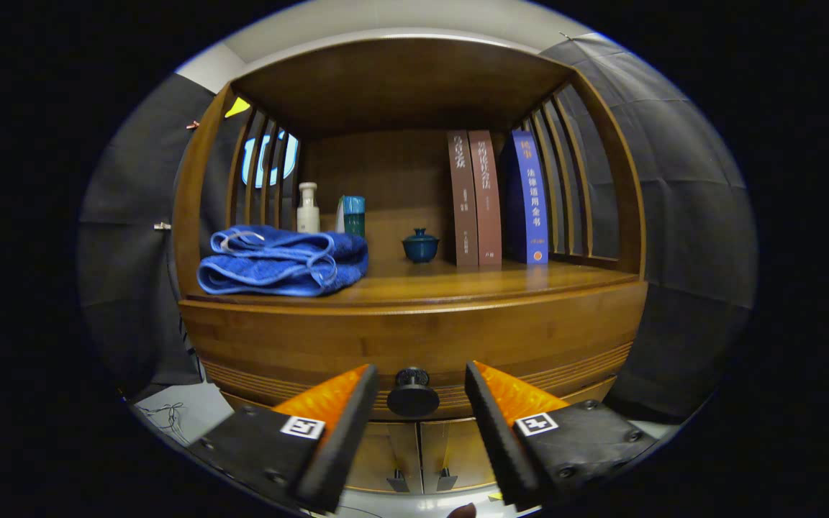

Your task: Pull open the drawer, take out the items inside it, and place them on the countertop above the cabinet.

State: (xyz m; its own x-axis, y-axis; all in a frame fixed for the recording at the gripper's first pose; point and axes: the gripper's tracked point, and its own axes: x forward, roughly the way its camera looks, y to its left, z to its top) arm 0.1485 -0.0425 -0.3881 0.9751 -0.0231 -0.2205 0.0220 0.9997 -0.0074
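Two fingers of tongs (pixel 420 392) spread wide, flanking drawer knob (pixel 412 393), touching nothing.

The wooden drawer (pixel 414 345) sits closed beneath the countertop (pixel 458 284), its dark round knob (pixel 412 393) centred on its front.

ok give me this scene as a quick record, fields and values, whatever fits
gripper: gripper open, fingers either side of the drawer knob, not touching it
drawer: drawer front shut
countertop: countertop above the drawer
on countertop, left: folded blue towel, white bottle and teal box behind it
on countertop, middle: small lidded teal pot
on countertop, right: three upright books
below drawer: two cabinet doors, shut
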